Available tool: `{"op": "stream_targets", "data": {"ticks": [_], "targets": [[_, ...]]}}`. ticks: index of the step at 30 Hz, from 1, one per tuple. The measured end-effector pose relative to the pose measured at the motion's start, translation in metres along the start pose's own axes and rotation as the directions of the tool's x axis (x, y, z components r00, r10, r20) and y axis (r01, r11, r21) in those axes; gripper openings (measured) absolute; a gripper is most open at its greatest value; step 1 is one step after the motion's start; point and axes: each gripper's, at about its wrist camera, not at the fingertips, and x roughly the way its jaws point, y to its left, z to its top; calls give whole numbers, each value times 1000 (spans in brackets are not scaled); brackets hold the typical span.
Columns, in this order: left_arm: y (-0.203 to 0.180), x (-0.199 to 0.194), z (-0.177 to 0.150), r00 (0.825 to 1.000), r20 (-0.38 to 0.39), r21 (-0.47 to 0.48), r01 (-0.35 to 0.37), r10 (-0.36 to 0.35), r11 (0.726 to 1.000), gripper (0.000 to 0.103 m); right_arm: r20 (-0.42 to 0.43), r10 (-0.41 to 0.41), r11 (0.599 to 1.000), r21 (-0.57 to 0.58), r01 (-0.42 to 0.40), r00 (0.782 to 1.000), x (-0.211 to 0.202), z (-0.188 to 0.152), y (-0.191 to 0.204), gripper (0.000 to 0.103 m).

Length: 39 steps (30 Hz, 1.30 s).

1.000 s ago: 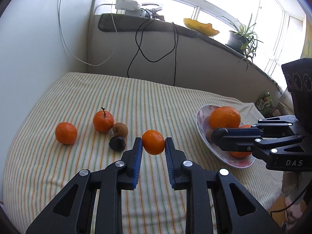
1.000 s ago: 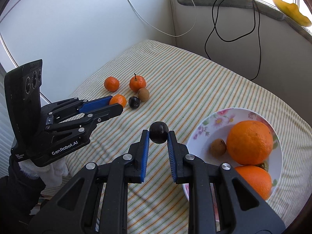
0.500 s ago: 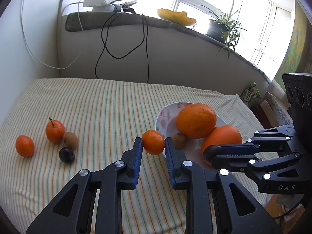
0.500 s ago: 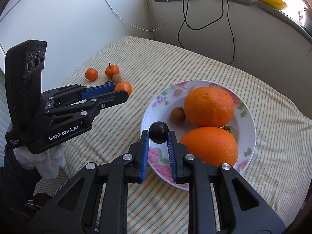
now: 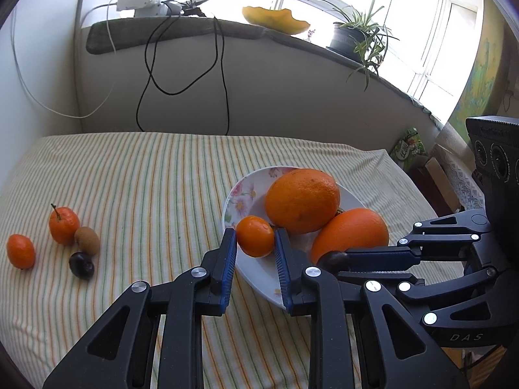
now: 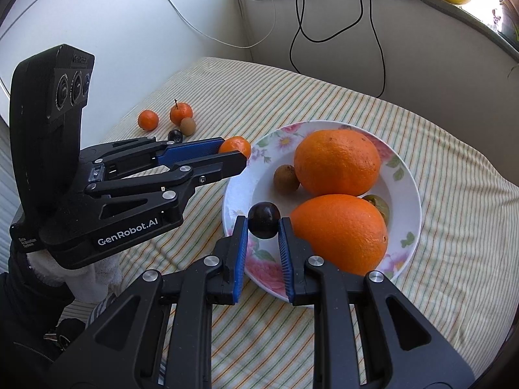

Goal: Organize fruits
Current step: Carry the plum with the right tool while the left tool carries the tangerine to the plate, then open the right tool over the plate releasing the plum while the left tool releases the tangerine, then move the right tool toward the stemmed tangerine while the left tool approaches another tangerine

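The left gripper (image 5: 254, 248) clamps a small mandarin (image 5: 255, 236) at the near left rim of a floral plate (image 6: 402, 175), while the right gripper (image 6: 263, 233) pinches a dark plum (image 6: 264, 219) over the plate's near edge. Just ahead of the right fingertips lie two large oranges (image 6: 337, 162) and a kiwi (image 6: 286, 177). Far left of the left gripper, two mandarins (image 5: 64, 225), a second kiwi (image 5: 87, 240) and another plum (image 5: 81, 264) sit on the striped cloth (image 5: 146, 178).

Left gripper (image 5: 255, 249) is clamping a small mandarin (image 5: 255, 236) between its blue pads, while the right gripper (image 6: 263, 243) beside it is pinching a dark plum (image 6: 264, 219), both angled downward.
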Motion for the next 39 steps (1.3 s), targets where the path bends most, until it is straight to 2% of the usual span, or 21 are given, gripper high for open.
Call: {"op": "stream_targets", "data": {"ticks": [2, 3, 8, 13, 18, 28, 31, 39], "targets": [[0, 0, 1, 1000, 2, -2, -2, 2, 1000, 36, -7, 4, 1000, -5, -4, 1000, 0, 0, 1, 20], [-1, -1, 1, 1000, 5, -3, -2, 2, 1000, 37, -10, 6, 1000, -5, -7, 1000, 2, 0, 1, 21], [1, -3, 0, 1000, 7, -6, -9, 9, 1000, 37, -4, 21, 1000, 3, -21, 1000, 0, 0, 3, 27], [5, -5, -1, 1000, 9, -23, -18, 18, 1000, 37, 9, 33, 999, -3, -33, 999, -3, -1, 7, 43], [8, -9, -3, 1000, 14, -31, -25, 25, 999, 37, 26, 27, 1000, -11, -27, 999, -6, 1, 8, 54], [18, -21, -6, 998, 33, -56, -42, 44, 998, 42, 47, 25, 1000, -15, -24, 999, -14, 6, 13, 56], [23, -26, -7, 998, 39, -64, -52, 55, 997, 47, 58, 22, 1000, -20, -21, 998, -15, 8, 16, 64], [34, -42, -8, 993, 66, -68, -93, 97, 993, 56, 68, 27, 999, -28, -25, 997, -12, 15, 23, 73]]}}
